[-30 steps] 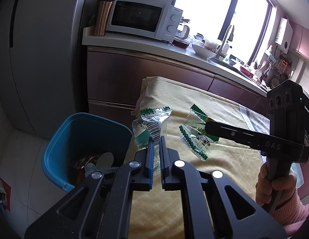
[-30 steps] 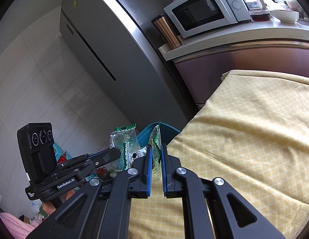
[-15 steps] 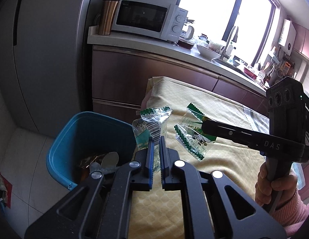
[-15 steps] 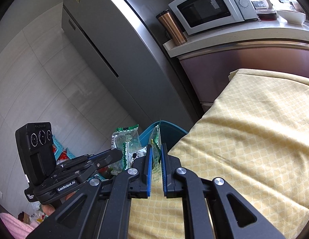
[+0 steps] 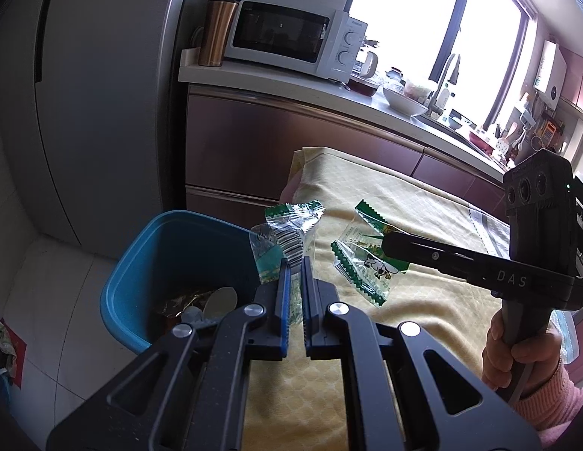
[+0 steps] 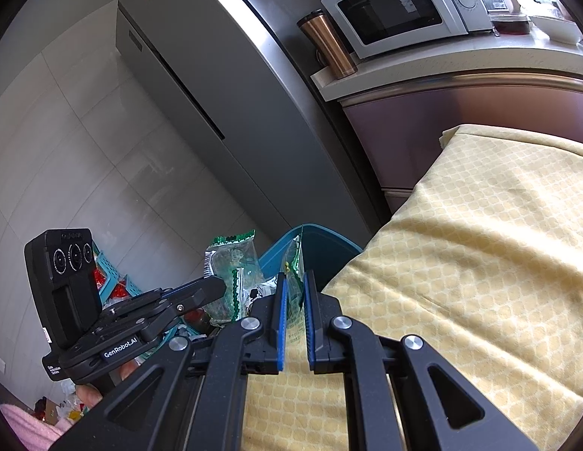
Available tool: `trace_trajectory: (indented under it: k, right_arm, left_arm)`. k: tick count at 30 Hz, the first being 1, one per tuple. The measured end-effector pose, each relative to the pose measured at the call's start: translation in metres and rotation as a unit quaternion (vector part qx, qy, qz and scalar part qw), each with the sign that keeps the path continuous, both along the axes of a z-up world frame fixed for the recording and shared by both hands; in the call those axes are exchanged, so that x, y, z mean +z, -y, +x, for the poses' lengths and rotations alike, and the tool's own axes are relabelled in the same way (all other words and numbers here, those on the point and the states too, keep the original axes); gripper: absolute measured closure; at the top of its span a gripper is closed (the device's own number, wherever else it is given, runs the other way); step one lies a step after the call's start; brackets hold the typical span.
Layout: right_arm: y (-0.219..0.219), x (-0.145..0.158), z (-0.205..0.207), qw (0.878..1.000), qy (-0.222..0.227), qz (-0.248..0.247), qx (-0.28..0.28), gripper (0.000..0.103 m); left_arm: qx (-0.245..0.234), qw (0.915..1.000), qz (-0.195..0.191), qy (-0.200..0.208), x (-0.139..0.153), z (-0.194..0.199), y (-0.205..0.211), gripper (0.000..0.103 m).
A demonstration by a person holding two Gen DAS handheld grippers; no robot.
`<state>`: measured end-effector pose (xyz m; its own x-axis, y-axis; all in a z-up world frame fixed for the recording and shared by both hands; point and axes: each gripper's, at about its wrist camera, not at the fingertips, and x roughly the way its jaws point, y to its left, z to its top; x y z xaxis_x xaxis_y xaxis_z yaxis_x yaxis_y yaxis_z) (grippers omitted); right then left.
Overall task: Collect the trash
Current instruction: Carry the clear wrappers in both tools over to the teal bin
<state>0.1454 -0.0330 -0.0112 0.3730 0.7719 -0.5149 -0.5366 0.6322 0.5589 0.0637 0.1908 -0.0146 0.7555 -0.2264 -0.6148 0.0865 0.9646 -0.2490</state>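
Note:
My left gripper point(image 5: 296, 263) is shut on a clear wrapper with green edges point(image 5: 289, 229) and holds it upright at the table's left edge, beside the blue trash bin point(image 5: 141, 282). My right gripper point(image 6: 292, 280) is shut on another clear green-edged wrapper point(image 6: 296, 263); in the left wrist view that wrapper point(image 5: 361, 261) hangs from the right gripper point(image 5: 385, 242) above the yellow tablecloth point(image 5: 423, 300). The left gripper point(image 6: 220, 285) and its wrapper point(image 6: 231, 259) show in the right wrist view, near the bin point(image 6: 314, 242). The bin holds several pieces of trash.
A grey fridge point(image 5: 84, 94) stands behind the bin. A counter holds a microwave point(image 5: 291, 34) and a copper tumbler point(image 5: 218, 30). The floor point(image 5: 47, 300) lies left of the bin. A teal crate point(image 6: 114, 278) with red items sits on the floor.
Both grippers have shifted slightly left towards the bin with their wrappers still held. The bin sits more central in the left wrist view.

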Motion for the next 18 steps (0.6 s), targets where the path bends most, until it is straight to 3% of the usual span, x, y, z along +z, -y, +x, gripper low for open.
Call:
trace_trajectory:
  k: [18]
  right_arm:
    - [-0.027, -0.001, 0.005, 1.0, -0.003, -0.013, 0.019, 0.096]
  left_arm:
    - [0.021, 0.9998, 0.0, -0.005, -0.004, -0.004, -0.014, 0.097]
